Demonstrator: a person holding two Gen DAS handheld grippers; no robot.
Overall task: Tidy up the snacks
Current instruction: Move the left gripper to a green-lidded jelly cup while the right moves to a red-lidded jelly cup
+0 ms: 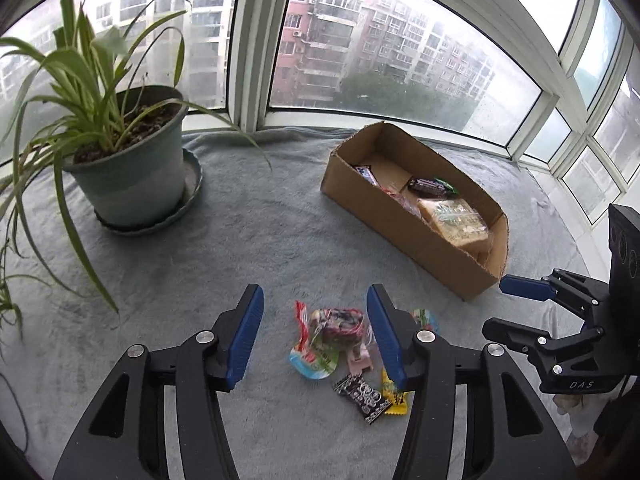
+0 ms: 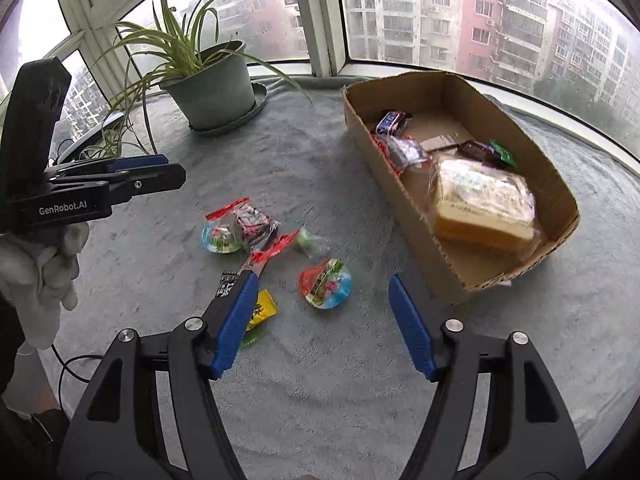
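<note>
- Both grippers hover above a grey blanket (image 1: 248,240) that covers the surface by the windows.
- Left gripper (image 1: 316,332): jaws apart, nothing pressed between its blue pads; loose snacks lie on the blanket under the gap.
- Right gripper (image 2: 322,320): released too, jaws spread wide and holding nothing, with a round jelly cup (image 2: 325,283) on the blanket just ahead of the gap.
- Loose snacks sit in a small cluster near the front of the blanket: a second jelly cup (image 2: 220,237), a dark wrapped sweet (image 2: 256,222), a red wrapper (image 2: 276,249), a small green sweet (image 2: 309,240), a black packet (image 1: 362,396) and a yellow packet (image 2: 264,310).
- A box (image 2: 404,200) of brown cardboard stands on the blanket to the right of the cluster, open at the top.
- Inside it lie a bagged loaf (image 2: 484,204) at the near end, a chocolate bar (image 2: 392,122) toward the far end, and other wrapped snacks between them.
- A plant (image 1: 132,168) in a green pot with a saucer stands at the far left, well apart from the box.
- A white-gloved hand (image 2: 44,264) holds the left gripper's handle in the right wrist view.
</note>
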